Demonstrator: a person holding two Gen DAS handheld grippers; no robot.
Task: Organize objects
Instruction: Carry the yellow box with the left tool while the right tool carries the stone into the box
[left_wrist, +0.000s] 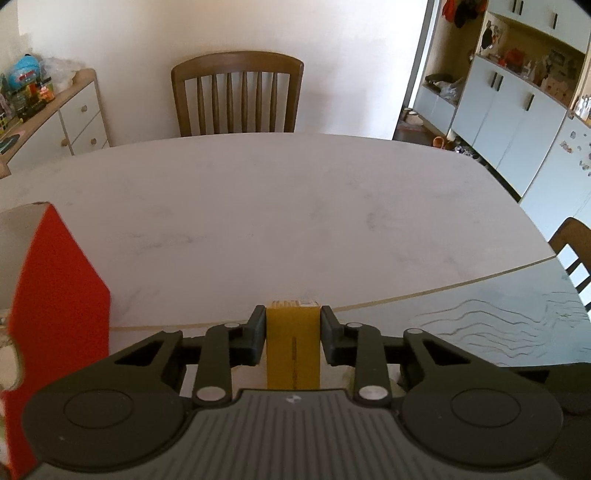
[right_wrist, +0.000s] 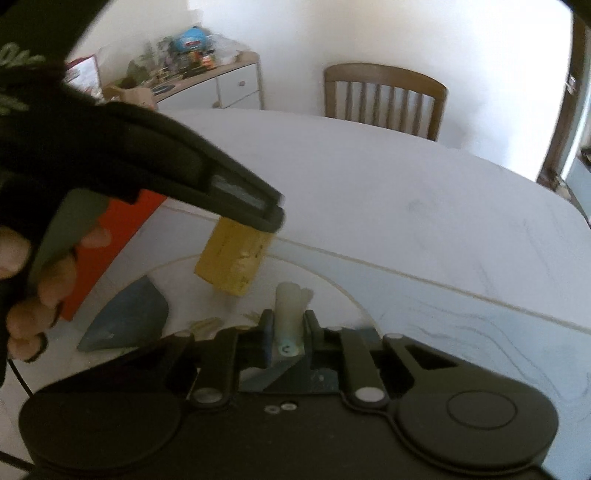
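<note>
Left gripper (left_wrist: 293, 334): both black pads press flat against the sides of a yellow box (left_wrist: 293, 345), so it is clamped on the box. The box is a small mustard-yellow carton, narrow and rectangular, with a thin line of dark print running along its upper face and a pale label patch at its far end. In the right wrist view the same carton (right_wrist: 234, 256) hangs tilted, clear of the table (left_wrist: 295, 206), with faint light marking on its lower side.

Right gripper (right_wrist: 289, 328): the jaws are closed tightly on a pale tube (right_wrist: 289, 306). The tube is whitish and translucent, roughly cylindrical, standing up out of the jaws; its top looks crimped or uneven, and a small dark printed mark shows near its lower end. Focus is soft, so finer detail cannot be read.

Surroundings: the table is white with faint grey veining. A red box (left_wrist: 59, 306) stands at the left, near the left gripper. A blue-grey wedge-shaped object (right_wrist: 127, 317) lies on the surface below the yellow carton. A person's bare fingers (right_wrist: 55, 280) wrap the handle of the left tool. A wooden chair (left_wrist: 238, 96) stands at the far side.
</note>
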